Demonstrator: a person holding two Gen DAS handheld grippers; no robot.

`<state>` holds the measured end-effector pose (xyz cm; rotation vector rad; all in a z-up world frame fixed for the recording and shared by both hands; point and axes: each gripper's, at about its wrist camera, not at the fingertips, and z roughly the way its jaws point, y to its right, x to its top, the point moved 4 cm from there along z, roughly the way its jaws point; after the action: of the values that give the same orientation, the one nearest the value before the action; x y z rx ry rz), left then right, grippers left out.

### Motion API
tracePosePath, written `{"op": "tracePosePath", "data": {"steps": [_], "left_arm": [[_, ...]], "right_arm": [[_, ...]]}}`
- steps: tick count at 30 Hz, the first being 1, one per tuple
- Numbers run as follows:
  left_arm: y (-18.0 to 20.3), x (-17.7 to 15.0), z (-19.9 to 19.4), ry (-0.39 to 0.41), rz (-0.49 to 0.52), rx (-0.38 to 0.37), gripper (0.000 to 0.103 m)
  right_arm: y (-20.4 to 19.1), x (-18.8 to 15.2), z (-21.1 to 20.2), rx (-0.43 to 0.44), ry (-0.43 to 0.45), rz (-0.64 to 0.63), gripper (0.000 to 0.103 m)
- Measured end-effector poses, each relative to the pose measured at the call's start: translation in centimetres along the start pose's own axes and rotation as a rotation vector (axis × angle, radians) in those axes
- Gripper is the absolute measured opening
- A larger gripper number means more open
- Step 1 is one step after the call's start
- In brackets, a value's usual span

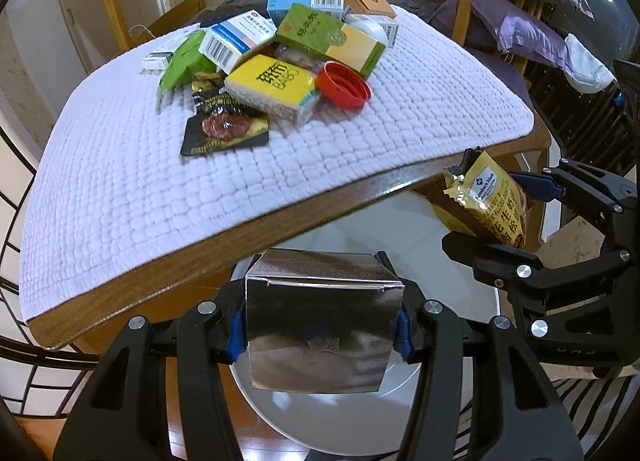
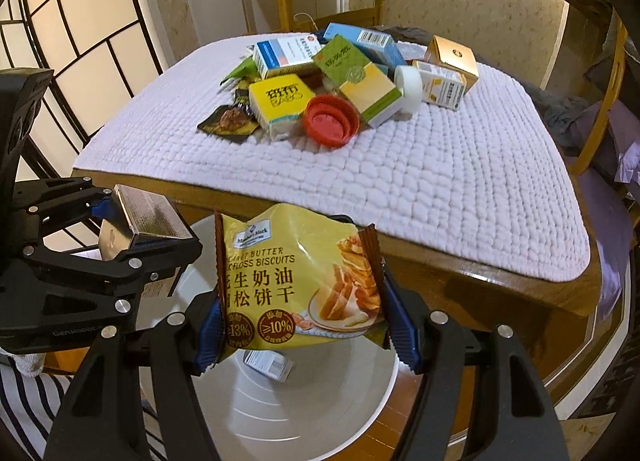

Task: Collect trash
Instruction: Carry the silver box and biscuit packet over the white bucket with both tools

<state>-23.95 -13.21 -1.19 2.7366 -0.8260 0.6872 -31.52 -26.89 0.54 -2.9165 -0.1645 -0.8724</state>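
We see left gripper [image 1: 320, 335] clamped on silver box [image 1: 320, 325], right gripper [image 2: 308, 325] clamped on biscuit bag [image 2: 296, 285] — bin [image 2: 320, 413] half hidden.

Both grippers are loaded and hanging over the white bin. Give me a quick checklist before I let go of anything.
1. Left gripper pinches the silver box on both sides: ok.
2. Right gripper pinches the biscuit packet: ok.
3. White bin lies under the packet: ok.
4. Bin lies under the silver box: ok in the left wrist view, which shows white rim beneath it.
5. Room in the bin: ok, only one small box lies inside.
6. Grippers apart from each other: ok, a gap shows between them.
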Motion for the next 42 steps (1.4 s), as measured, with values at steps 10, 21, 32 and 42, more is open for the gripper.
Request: {"op": "tracePosePath", "data": {"steps": [10, 21, 32, 42], "left_arm": [[0.4, -1.5, 0.7, -0.036, 0.004, 0.012, 0.056], [0.5, -2.5, 1.8, -0.068, 0.012, 0.025, 0.056], [0.6, -3.7, 3.2, -0.099, 0.012, 0.029, 0.056], [-0.1, -4.3, 4.4, -0.121, 0.01, 0.032, 0.056]], "right_arm": [[0.1, -1.3, 0.4, 0.005, -0.036, 0.015, 0.067], [0.2, -2.3, 1.6, 0.001, -0.068, 0.028, 0.067], [0.3, -3.0, 2.9, 0.0, -0.099, 0.024, 0.067], [0.0, -3.2, 4.1, 0.0, -0.115, 0.025, 0.067]]}}
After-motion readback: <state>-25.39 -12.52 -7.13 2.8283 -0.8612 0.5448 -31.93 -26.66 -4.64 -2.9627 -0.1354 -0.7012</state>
